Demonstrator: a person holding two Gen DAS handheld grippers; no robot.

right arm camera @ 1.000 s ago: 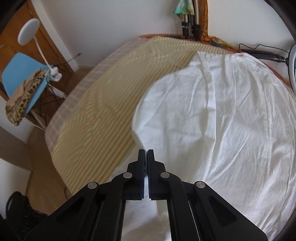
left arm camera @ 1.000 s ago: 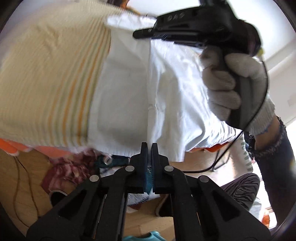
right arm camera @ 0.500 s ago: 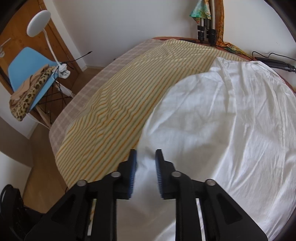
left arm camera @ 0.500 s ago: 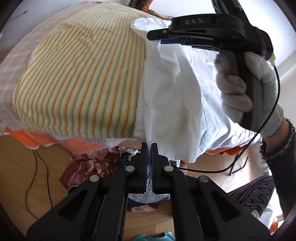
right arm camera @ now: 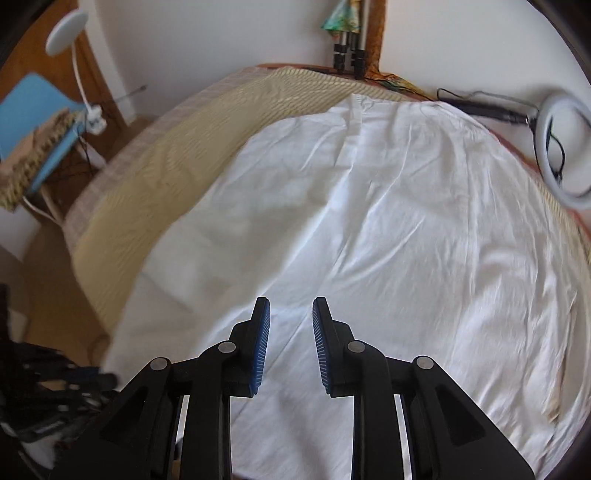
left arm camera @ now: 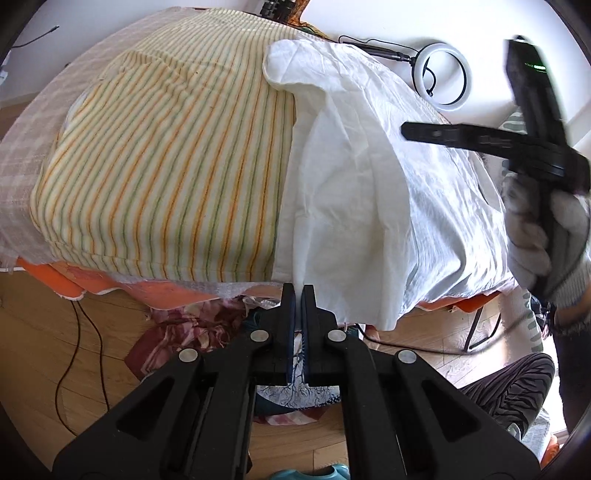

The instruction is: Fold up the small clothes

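White garment point(right arm camera: 388, 229) lying spread on the right of the striped blanket point(left arm camera: 166, 158), near edge draping off, left gripper point(left arm camera: 297, 295) jaws pressing together below it, holding nothing visible, right gripper point(right arm camera: 291, 314) hovering above, jaws gaping wide.

1. striped blanket point(left arm camera: 166, 173) spread over the table
2. ring light point(left arm camera: 445, 77) by the wall
3. blue chair point(right arm camera: 35, 122) with a white lamp point(right arm camera: 66, 31) beside it
4. pile of clothes point(left arm camera: 192, 328) on the wood floor

Each black hand-held gripper point(right arm camera: 290, 321) has silver pivot screws and blue ribbed pads point(right arm camera: 260, 345); the hand point(left arm camera: 546, 236) wears a grey knit glove.
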